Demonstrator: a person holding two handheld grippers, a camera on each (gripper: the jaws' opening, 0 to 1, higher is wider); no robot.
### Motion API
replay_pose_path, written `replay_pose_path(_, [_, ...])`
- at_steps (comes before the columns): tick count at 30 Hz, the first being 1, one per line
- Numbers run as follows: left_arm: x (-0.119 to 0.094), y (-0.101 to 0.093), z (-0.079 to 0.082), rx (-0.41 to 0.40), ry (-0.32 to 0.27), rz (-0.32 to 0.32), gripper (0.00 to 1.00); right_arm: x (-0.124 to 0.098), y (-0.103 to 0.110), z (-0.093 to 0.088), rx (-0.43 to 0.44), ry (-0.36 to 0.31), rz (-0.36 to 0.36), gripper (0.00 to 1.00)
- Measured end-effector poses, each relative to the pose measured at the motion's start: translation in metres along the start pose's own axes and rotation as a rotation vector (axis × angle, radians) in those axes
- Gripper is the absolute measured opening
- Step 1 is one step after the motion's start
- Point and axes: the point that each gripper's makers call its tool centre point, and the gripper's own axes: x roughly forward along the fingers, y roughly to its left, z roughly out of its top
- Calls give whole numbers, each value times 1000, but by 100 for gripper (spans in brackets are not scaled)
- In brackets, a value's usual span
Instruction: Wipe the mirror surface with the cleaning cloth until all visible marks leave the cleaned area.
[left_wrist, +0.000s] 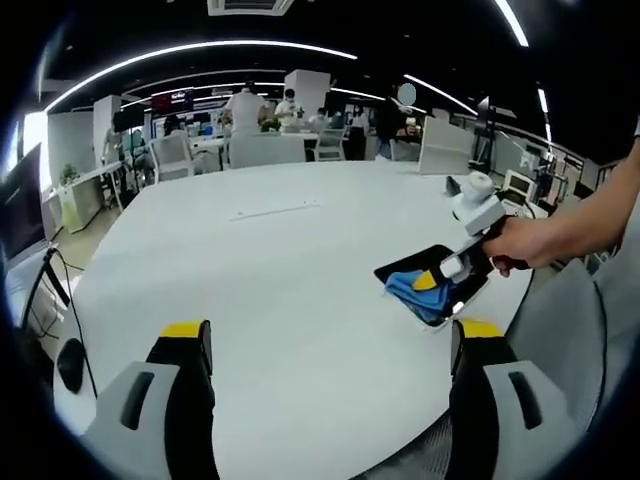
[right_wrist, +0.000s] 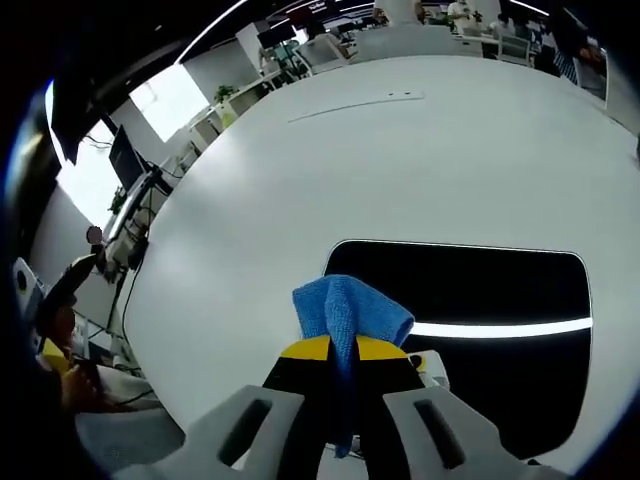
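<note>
The right gripper (right_wrist: 343, 352) is clenching its yellow-tipped jaws on the blue microfibre cleaning cloth (right_wrist: 348, 308), whose bunched end is reaching over the near edge of the flat, dark, round-cornered rectangular mirror (right_wrist: 480, 285). The mirror is lying on the broad white matte table (right_wrist: 330, 170), near the table's edge on the person's side.

The step in hand appears to be the wiping itself. To do it well, the cloth should press flat on the glass, sweeping in overlapping passes from the mirror's near edge to its far edge, lightly enough that the mirror is not sliding off the table.

The glass is glossy, reflecting a ceiling light strip; no marks are discernible on it. The cloth looks soft and nappy.

The left gripper (left_wrist: 330, 345) is hovering over bare table beside the mirror, jaws spread, empty.
</note>
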Motion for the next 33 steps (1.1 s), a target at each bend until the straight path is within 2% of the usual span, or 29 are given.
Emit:
replay_pose_path(5, [0,-3,2,-4,-11,-6,99,-2,-9,0,8,-3,-6,2])
replay_pose_path(7, [1,-4,0,-13,7,-9,99,-3,-11,0,12,-4,-8,2])
replay_pose_path(18, [5,-10,-1,-23,17,-33,99,-12,-30,-2,28,-14,-26,2])
replay_pose_path(24, [7,-11,2,-28,-2,-33,99,-18,-45,-3,20,-15,-41,2])
replay_pose_path(33, [10,-8,7,-45,-38,-29,99,-32,-71,-7,58,-27,-62,2])
